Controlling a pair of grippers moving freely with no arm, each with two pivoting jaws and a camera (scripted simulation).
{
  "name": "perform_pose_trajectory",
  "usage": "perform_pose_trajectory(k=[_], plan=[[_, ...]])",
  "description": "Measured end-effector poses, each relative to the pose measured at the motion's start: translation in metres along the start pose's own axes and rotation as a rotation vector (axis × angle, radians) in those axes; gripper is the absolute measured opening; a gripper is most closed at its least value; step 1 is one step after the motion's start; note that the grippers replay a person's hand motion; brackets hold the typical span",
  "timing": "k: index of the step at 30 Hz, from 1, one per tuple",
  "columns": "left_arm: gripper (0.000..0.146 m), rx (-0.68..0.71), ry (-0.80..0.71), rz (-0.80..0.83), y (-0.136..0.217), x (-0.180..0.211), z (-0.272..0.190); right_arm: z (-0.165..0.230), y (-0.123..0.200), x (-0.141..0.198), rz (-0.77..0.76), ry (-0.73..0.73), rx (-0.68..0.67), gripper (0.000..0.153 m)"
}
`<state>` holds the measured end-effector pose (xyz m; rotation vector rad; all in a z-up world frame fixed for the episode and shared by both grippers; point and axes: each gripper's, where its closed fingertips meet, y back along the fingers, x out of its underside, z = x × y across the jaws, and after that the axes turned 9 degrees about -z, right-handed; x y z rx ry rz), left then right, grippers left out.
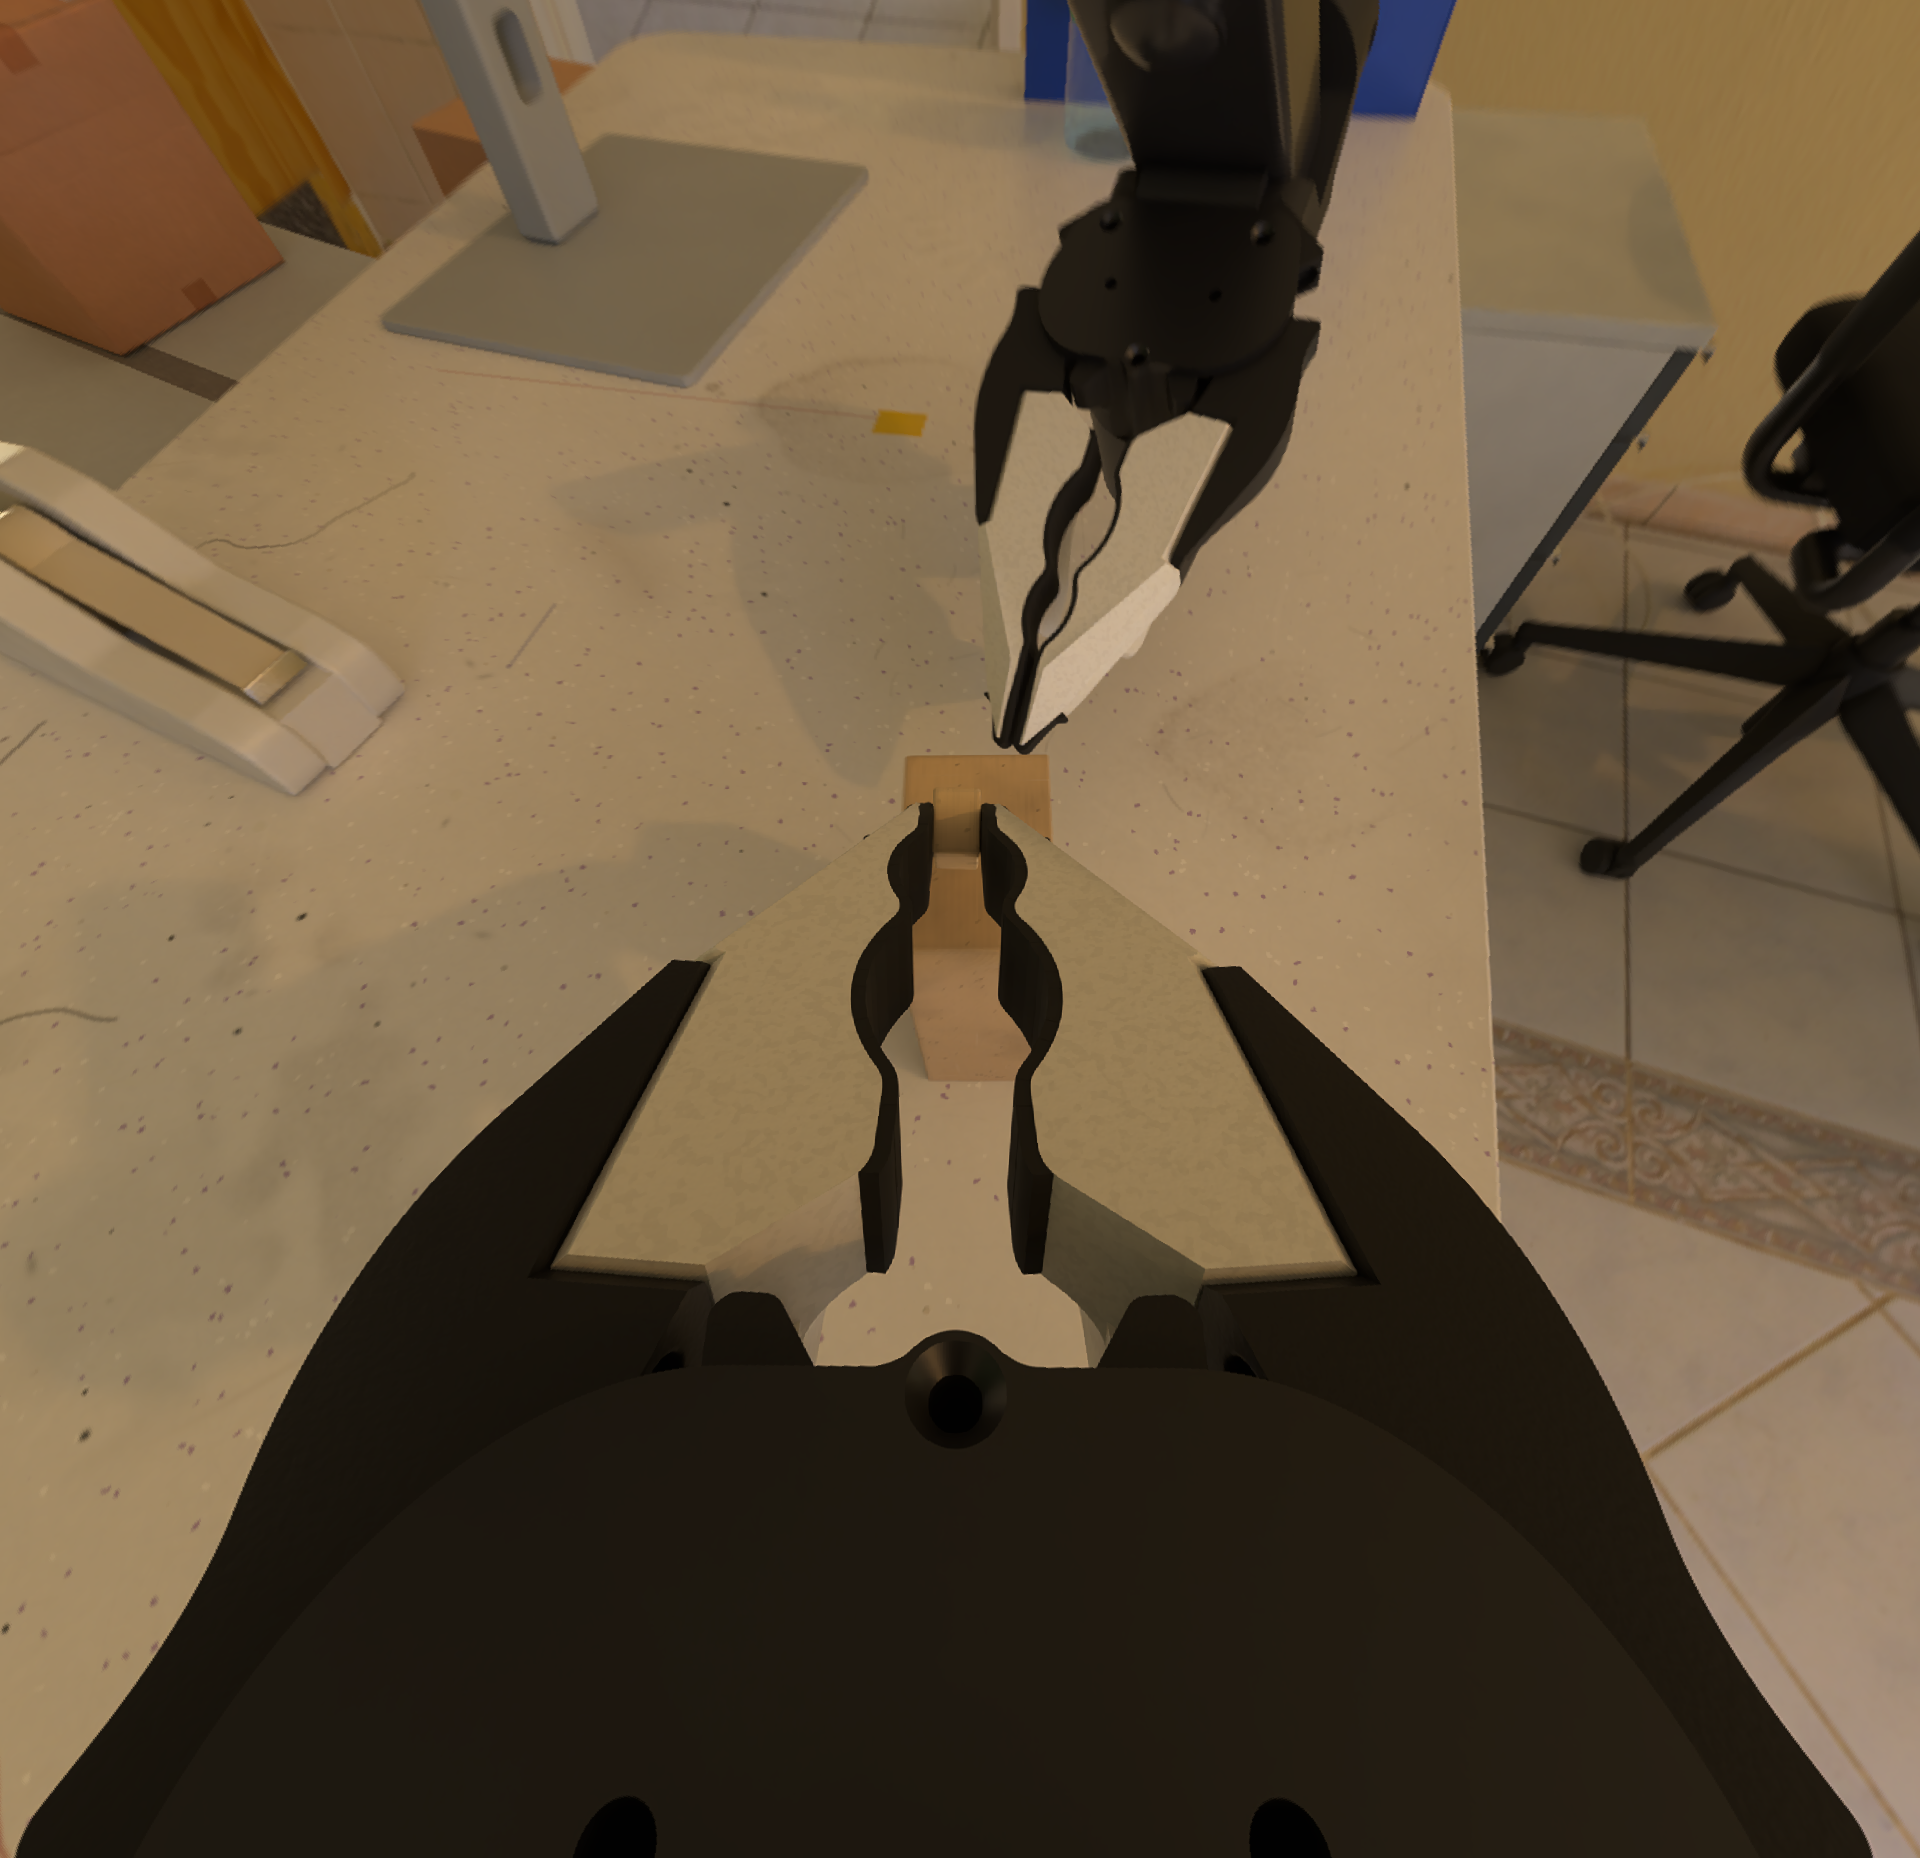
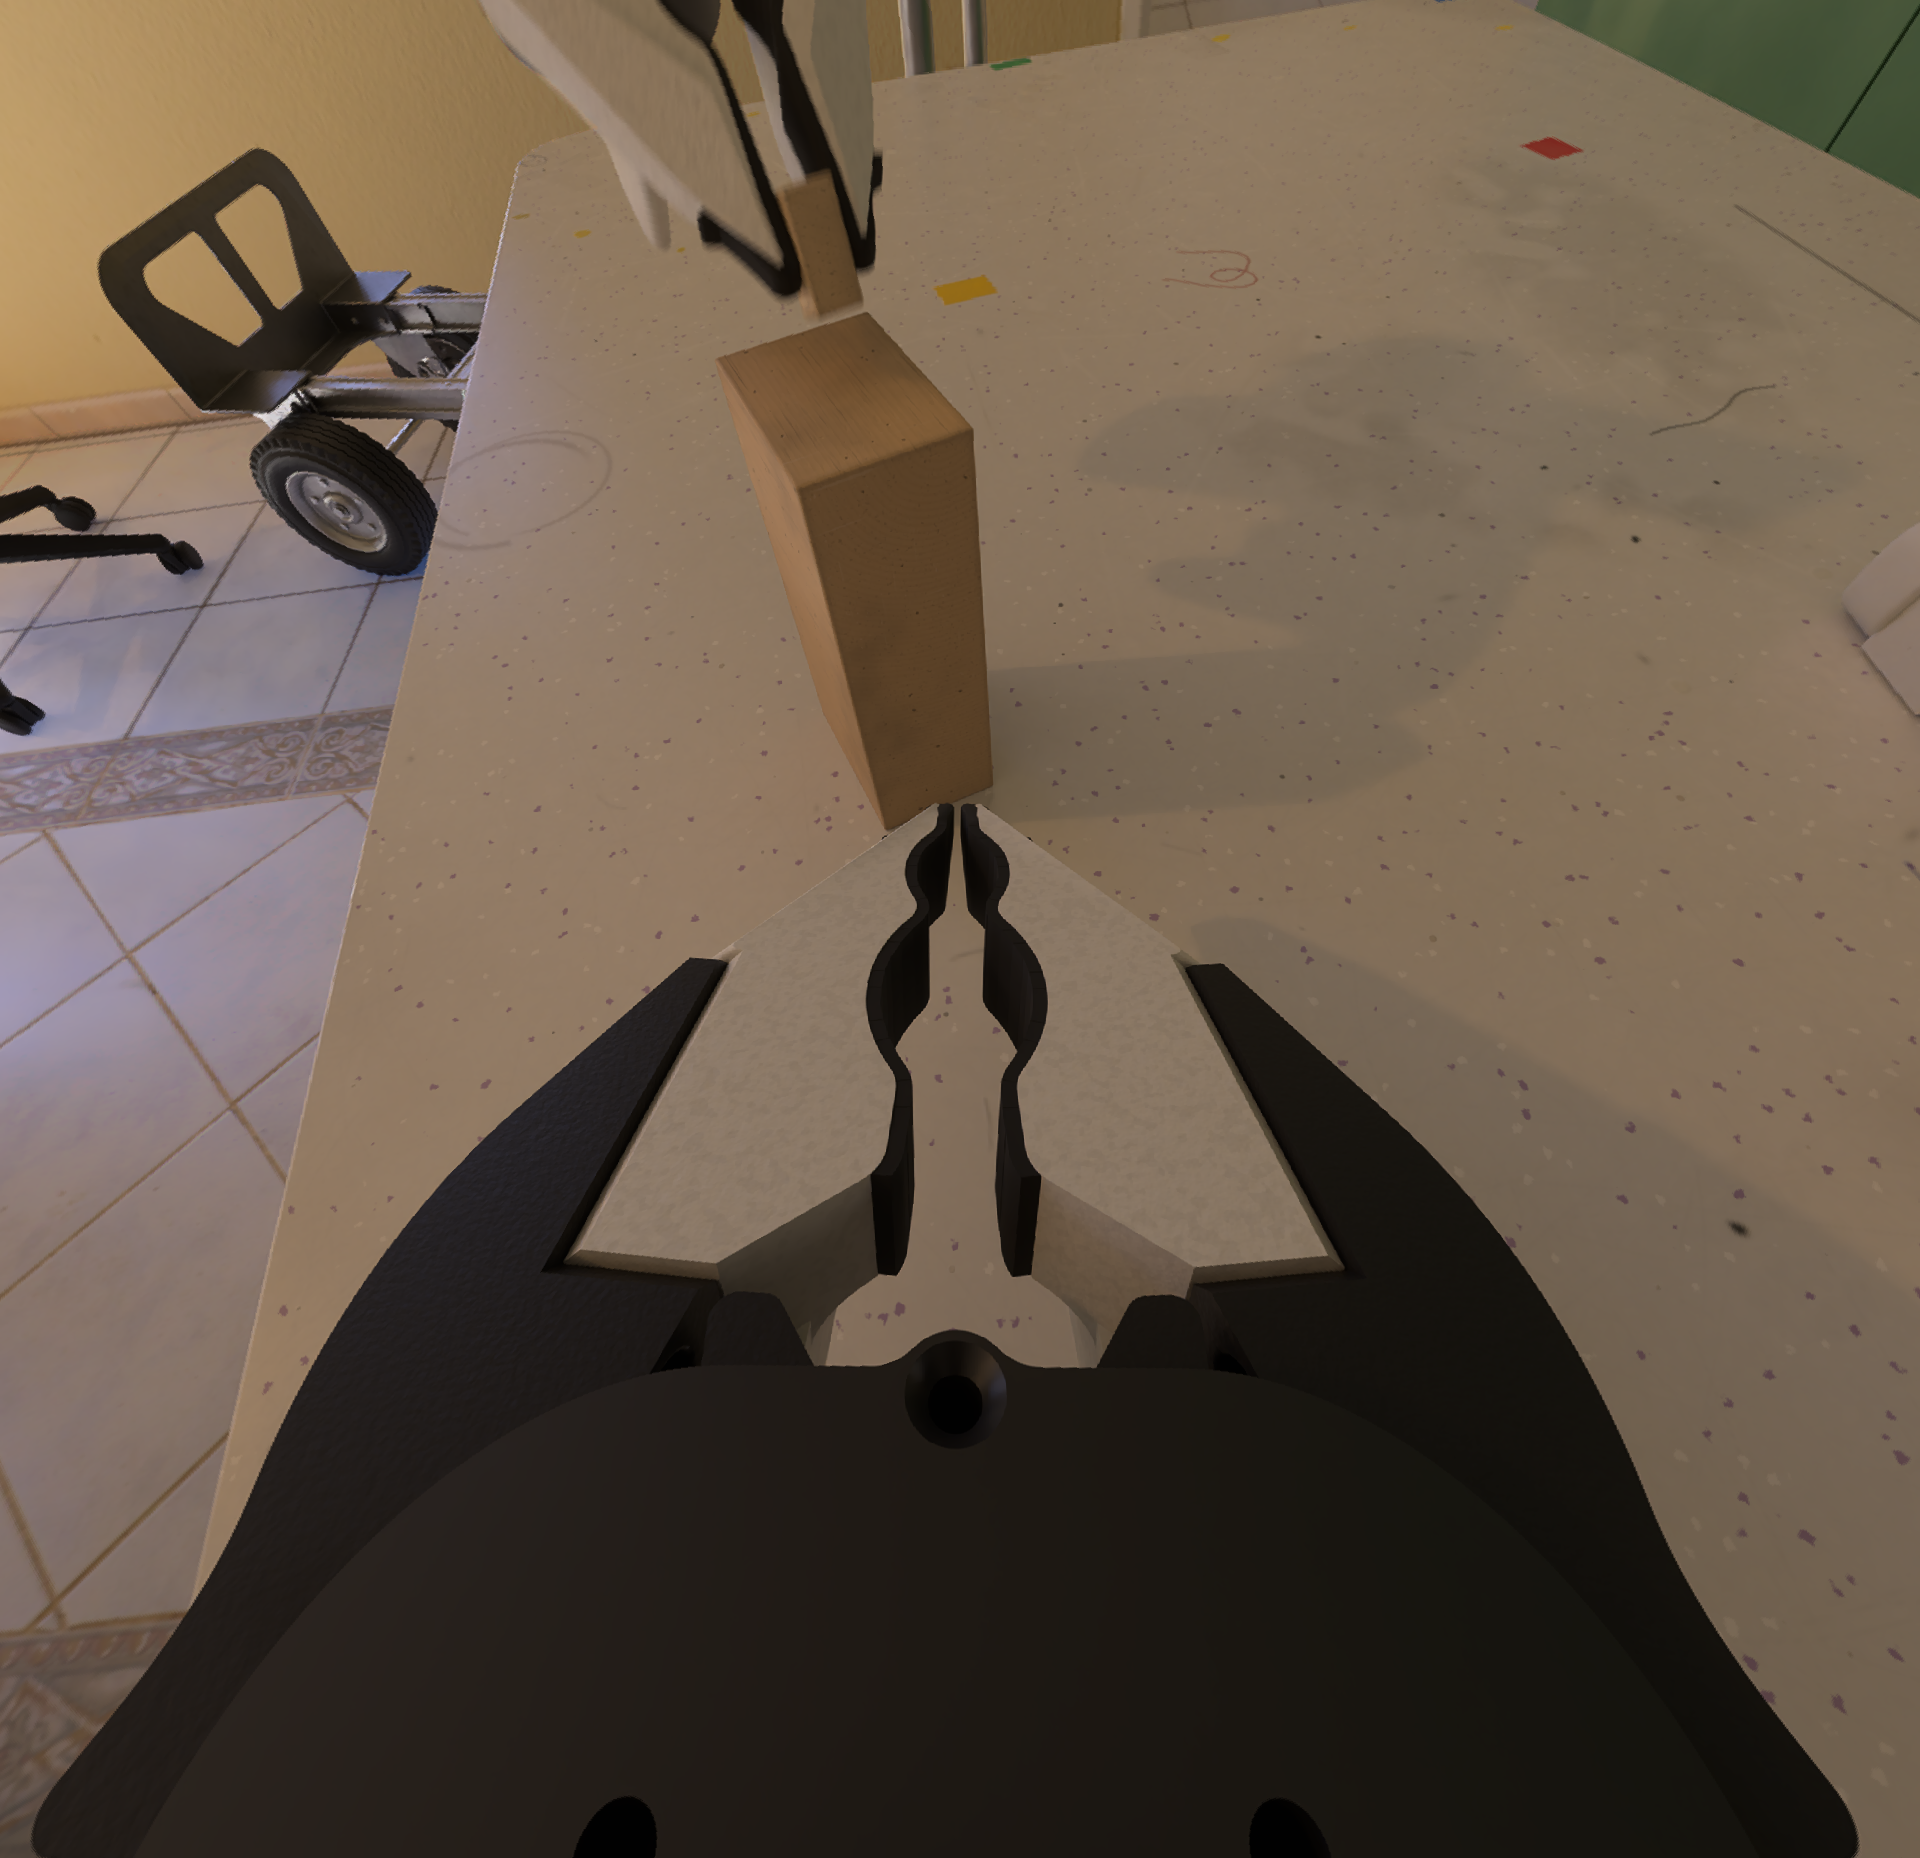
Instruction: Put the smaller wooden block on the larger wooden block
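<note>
The larger wooden block (image 1: 961,987) stands upright on the speckled table (image 1: 520,873); it also shows in the right wrist view (image 2: 883,561). My left gripper (image 1: 956,821) is shut on the smaller wooden block (image 1: 957,834) and holds it at the larger block's top. In the right wrist view the left gripper (image 2: 821,255) holds the small block (image 2: 826,250) just above that top face; I cannot tell if they touch. My right gripper (image 2: 956,816) is shut and empty, its tips close beside the larger block; it also shows in the left wrist view (image 1: 1013,738).
A grey monitor stand (image 1: 623,239) is at the back left, a white device (image 1: 177,613) at the left, a cardboard box (image 1: 104,167) beyond. The table's edge (image 1: 1475,769) runs close to the blocks. An office chair (image 1: 1818,561) and a hand truck (image 2: 312,385) stand on the floor.
</note>
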<state>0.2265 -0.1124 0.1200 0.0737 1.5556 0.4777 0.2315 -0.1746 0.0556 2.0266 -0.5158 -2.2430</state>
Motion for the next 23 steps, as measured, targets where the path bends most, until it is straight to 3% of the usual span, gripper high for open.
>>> perform_pose_trajectory(k=[6,9,12,14,17,23], plan=[[0.009,-0.005,0.002,0.016,-0.010,0.005,0.000,0.001,0.001,0.000,0.000,0.001,0.001,0.001],[0.035,-0.111,0.067,-0.076,0.012,-0.001,0.030,0.001,0.001,0.000,-0.001,0.000,0.001,0.001],[0.039,-0.362,0.213,0.001,0.046,0.040,0.088,0.001,0.001,0.000,0.000,-0.001,-0.001,0.001],[0.042,-0.449,0.322,0.113,0.060,0.082,0.110,0.001,0.001,0.000,0.000,-0.001,-0.004,0.001],[0.047,-0.470,0.371,0.218,0.064,0.121,0.117,0.001,0.001,0.000,0.000,-0.003,-0.004,0.001],[0.047,-0.457,0.266,0.307,0.055,0.137,0.126,0.002,0.001,0.000,0.000,-0.004,-0.009,0.001]])
